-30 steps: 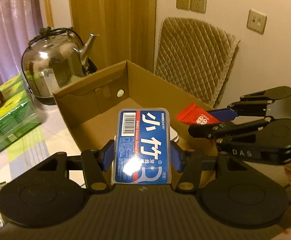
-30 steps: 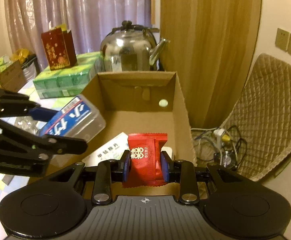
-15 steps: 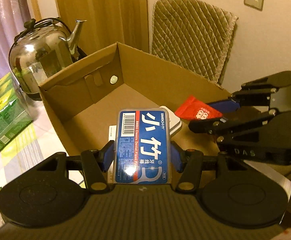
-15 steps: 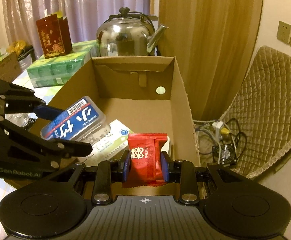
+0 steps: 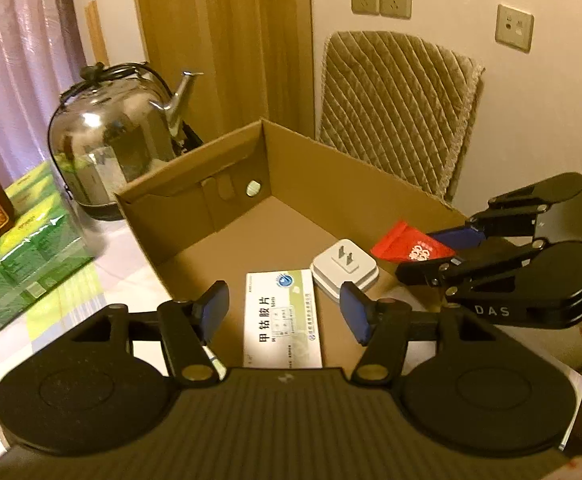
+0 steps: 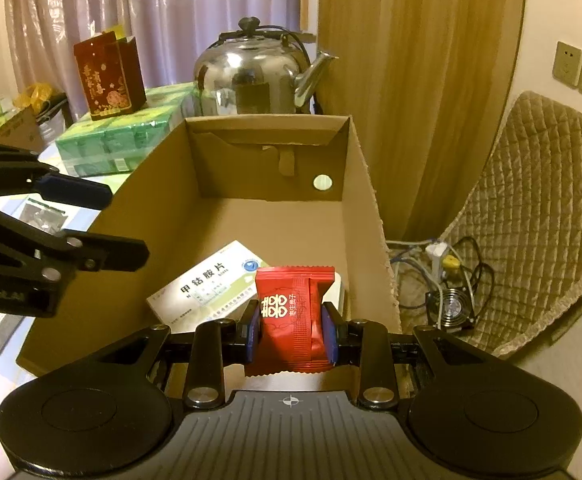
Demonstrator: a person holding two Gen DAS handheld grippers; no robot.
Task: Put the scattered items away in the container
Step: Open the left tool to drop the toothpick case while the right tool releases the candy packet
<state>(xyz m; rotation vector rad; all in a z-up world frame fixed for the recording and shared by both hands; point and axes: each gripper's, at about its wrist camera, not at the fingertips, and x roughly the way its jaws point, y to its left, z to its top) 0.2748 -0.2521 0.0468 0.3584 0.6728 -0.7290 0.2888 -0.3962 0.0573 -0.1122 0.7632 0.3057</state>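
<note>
Through my left wrist camera, my left gripper (image 5: 283, 309) stands wide apart with nothing between its blue pads. It hangs over the near end of the cardboard box (image 5: 195, 184). Straight below and ahead of it, on the box floor, lies a white medicine box (image 5: 283, 318), its long axis running away from me along my fingers. Just beyond that, to the right, a white plug adapter (image 5: 345, 266) sits beside it. Off to the right I see my right gripper (image 5: 423, 254) clamped on a red candy packet (image 5: 407, 248), held over the near right part of the cardboard box.

From my right wrist camera, the red candy packet (image 6: 294, 316) stands upright between the pads of the right gripper (image 6: 291, 334), pinched at its sides. The open cardboard box (image 6: 365, 208) lies directly ahead and below, so the packet is already above the interior, near the right wall. The medicine box (image 6: 207, 284) lies just left of the packet, below it. I judge the coming move is simply to part these pads and let the packet fall; the left gripper (image 6: 103, 220) is off to the left, apart from that drop line.
</note>
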